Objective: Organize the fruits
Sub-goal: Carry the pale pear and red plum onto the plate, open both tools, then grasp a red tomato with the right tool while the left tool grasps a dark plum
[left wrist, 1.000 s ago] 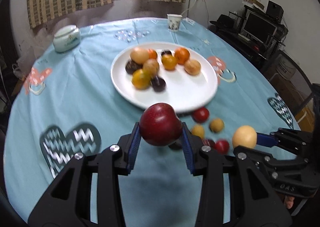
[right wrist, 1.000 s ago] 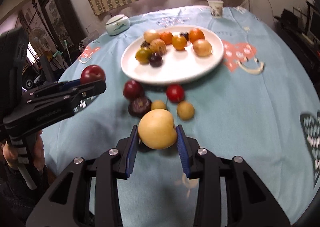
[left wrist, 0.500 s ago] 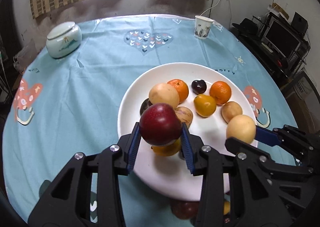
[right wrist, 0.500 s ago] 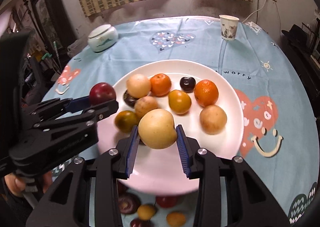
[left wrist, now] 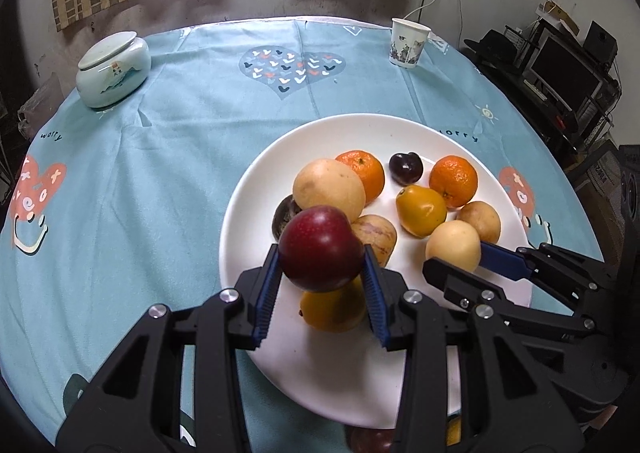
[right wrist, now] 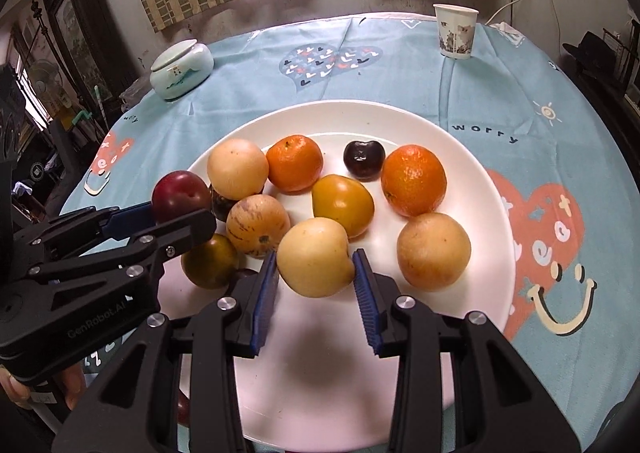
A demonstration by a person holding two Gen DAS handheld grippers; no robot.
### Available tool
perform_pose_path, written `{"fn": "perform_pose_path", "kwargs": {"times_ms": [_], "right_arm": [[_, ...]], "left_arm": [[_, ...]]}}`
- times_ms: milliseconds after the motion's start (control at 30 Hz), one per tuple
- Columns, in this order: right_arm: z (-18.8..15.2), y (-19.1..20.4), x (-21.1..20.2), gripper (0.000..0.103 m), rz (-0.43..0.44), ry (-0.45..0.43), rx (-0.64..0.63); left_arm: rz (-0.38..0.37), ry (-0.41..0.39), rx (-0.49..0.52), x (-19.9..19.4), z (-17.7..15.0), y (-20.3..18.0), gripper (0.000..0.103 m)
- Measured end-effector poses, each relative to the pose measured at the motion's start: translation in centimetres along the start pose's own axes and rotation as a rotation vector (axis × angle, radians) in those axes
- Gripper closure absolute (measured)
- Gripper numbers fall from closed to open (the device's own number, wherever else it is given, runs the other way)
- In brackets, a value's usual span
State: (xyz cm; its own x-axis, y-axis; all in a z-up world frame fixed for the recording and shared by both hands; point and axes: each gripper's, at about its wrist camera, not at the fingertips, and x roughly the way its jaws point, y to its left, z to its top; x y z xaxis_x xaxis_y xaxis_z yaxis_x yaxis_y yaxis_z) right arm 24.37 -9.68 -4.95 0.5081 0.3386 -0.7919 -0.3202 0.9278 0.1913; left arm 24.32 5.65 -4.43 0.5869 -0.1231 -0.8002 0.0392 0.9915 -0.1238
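Observation:
My left gripper is shut on a dark red plum, held above the near left part of the white plate. In the right wrist view the same plum shows at the plate's left edge. My right gripper has a pale yellow fruit between its blue pads, which still touch it as the jaws are opening. It hangs low over the plate, near its front middle. Several fruits lie on the plate: two oranges, yellow and tan fruits, dark plums.
A lidded pale green jar stands at the far left of the blue cloth. At the far right is a paper cup. A loose red fruit lies on the cloth below the plate. Dark furniture with a monitor stands beyond the table's right edge.
Both grippers have carried their fruits forward, from above the loose fruits on the cloth to over the plate. The plate now fills the middle of both views.

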Motion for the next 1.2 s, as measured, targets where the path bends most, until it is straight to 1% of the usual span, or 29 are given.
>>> {"fn": "perform_pose_path", "kwargs": {"times_ms": [67, 100, 133, 200, 300, 367, 433, 533, 600, 667, 700, 767, 867, 967, 1033, 1100, 1200], "right_arm": [[0.1, -0.1, -0.2, 0.051, -0.014, -0.011, 0.002], [0.1, -0.2, -0.6, 0.042, -0.036, -0.031, 0.009], [0.0, -0.3, -0.9, 0.042, -0.041, -0.052, 0.012], [0.0, -0.5, -1.4, 0.042, -0.037, -0.065, 0.016], [-0.3, -0.8, -1.9, 0.042, -0.036, -0.075, 0.019], [-0.6, -0.8, -2.2, 0.042, -0.065, -0.084, 0.005], [-0.8, -1.1, -2.7, 0.042, -0.105, -0.096, 0.012], [-0.7, -2.3, -3.3, 0.042, -0.148, -0.111, 0.069], [-0.7, -3.5, -3.5, 0.042, -0.171, -0.124, 0.121], [-0.8, -4.7, -3.5, 0.042, -0.179, -0.128, 0.169], [-0.7, -5.2, -3.4, 0.042, -0.181, -0.125, 0.186], [-0.7, -6.0, -3.4, 0.042, -0.18, -0.125, 0.209], [-0.7, -6.1, -3.9, 0.042, -0.178, -0.145, 0.21], [-1.0, -5.2, -4.0, 0.042, -0.182, -0.159, 0.171], [-1.3, -4.4, -4.0, 0.042, -0.17, -0.141, 0.133], [-2.1, -3.6, -4.3, 0.042, -0.153, -0.098, 0.109], [-4.0, -2.5, -5.9, 0.042, -0.102, -0.066, 0.084]], "left_arm": [[0.021, -0.017, -0.003, -0.4, 0.0, 0.0, 0.061], [0.031, -0.025, -0.006, -0.6, 0.0, 0.1, 0.057], [0.033, -0.037, -0.011, -0.9, 0.0, 0.2, 0.049], [0.024, -0.056, -0.023, -1.4, 0.1, 0.4, 0.044], [0.018, -0.08, -0.013, -2.3, -0.1, 0.2, 0.044], [0.026, -0.094, 0.0, -2.8, -0.3, -0.1, 0.042], [0.014, -0.106, 0.005, -3.6, -0.8, -0.2, 0.038], [-0.016, -0.117, 0.006, -4.8, -1.6, -0.1, 0.033], [-0.034, -0.132, 0.005, -5.9, -2.3, -0.3, 0.032], [-0.016, -0.154, 0.016, -6.9, -3.0, -0.8, 0.029], [0.007, -0.167, 0.03, -7.5, -3.6, -1.1, 0.027], [0.031, -0.177, 0.045, -8.3, -4.7, -1.7, 0.027], [0.016, -0.163, 0.041, -9.3, -6.8, -2.3, 0.027], [0.004, -0.142, 0.037, -10.5, -9.6, -2.8, 0.027], [0.0, -0.124, 0.04, -11.2, -11.2, -2.8, 0.027], [0.017, -0.105, 0.046, -11.9, -12.9, -2.6, 0.025], [0.017, -0.088, 0.034, -12.7, -14.8, -1.8, 0.022]]}}
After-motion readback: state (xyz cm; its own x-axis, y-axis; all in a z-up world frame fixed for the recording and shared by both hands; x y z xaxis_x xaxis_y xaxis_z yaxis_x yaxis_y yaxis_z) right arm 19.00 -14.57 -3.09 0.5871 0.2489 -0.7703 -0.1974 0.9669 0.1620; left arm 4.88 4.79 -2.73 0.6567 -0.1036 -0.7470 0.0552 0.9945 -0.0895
